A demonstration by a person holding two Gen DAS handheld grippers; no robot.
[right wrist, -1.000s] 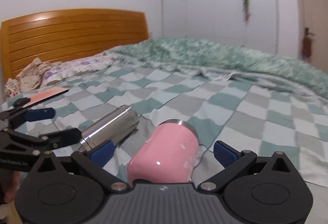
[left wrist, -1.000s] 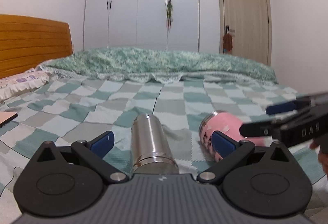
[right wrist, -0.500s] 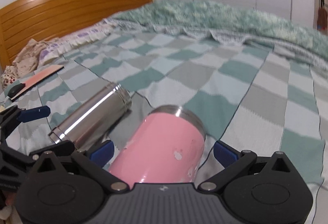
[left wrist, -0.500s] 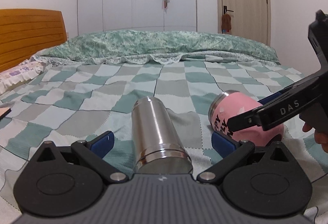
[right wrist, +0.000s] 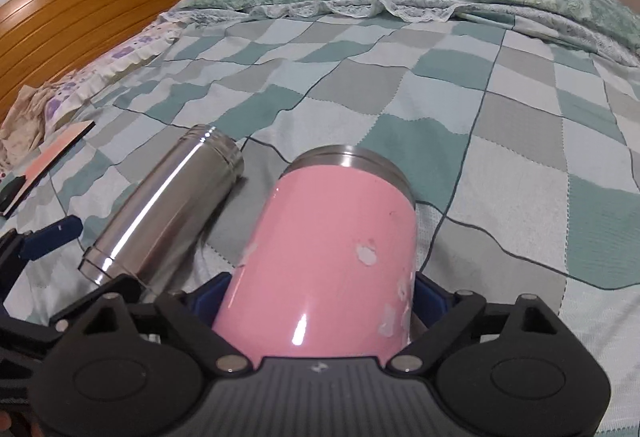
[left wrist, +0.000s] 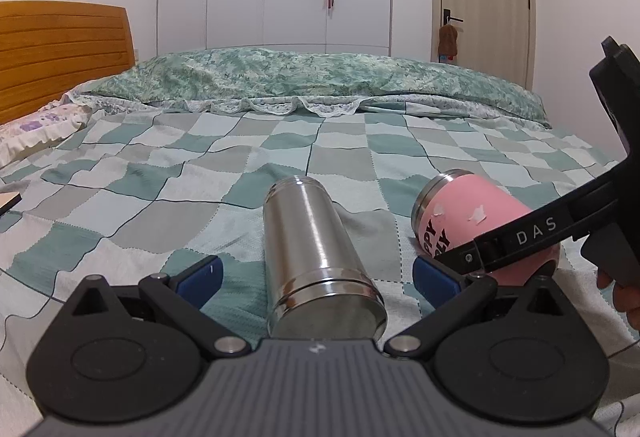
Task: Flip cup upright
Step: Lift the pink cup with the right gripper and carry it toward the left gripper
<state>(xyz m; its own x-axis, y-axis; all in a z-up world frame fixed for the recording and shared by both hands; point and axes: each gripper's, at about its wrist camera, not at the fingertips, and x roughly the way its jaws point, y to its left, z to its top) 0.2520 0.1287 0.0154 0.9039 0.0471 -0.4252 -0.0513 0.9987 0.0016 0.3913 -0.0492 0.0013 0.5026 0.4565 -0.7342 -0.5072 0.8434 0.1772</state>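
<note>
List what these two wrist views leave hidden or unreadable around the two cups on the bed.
- Pink cup: its base is hidden behind the right gripper body in the right wrist view, so pad contact is unclear.
- Its black lettering is partly covered by the right gripper's finger in the left wrist view.
- Steel cup: both views leave its open end unseen.
- Flat pink object at the frame edge: too distorted to identify.
</note>
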